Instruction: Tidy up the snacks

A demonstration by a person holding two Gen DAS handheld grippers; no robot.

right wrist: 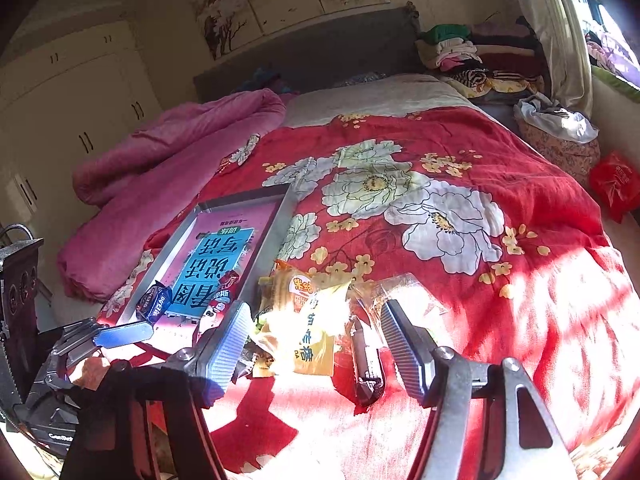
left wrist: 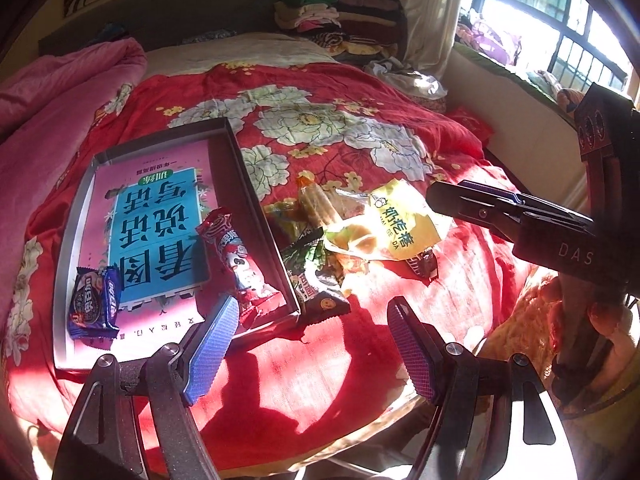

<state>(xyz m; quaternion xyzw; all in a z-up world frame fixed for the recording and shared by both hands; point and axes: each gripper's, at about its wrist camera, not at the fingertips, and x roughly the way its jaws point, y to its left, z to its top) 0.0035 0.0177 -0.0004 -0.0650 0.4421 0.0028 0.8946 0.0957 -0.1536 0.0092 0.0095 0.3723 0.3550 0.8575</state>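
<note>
A: Where were the snacks?

B: Two packets [left wrist: 94, 300] lay in the metal tray [left wrist: 236, 168]; the rest [left wrist: 384, 224] sat piled on the red quilt [left wrist: 360, 128] beside it.

A: And your grippers?

B: Your left gripper [left wrist: 312, 332] and right gripper [right wrist: 312, 328] both stood apart, holding nothing.

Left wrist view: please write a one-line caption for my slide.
Open left gripper hovers by a grey tray holding two snack packets, loose snacks piled beside it on a red floral quilt.
</note>
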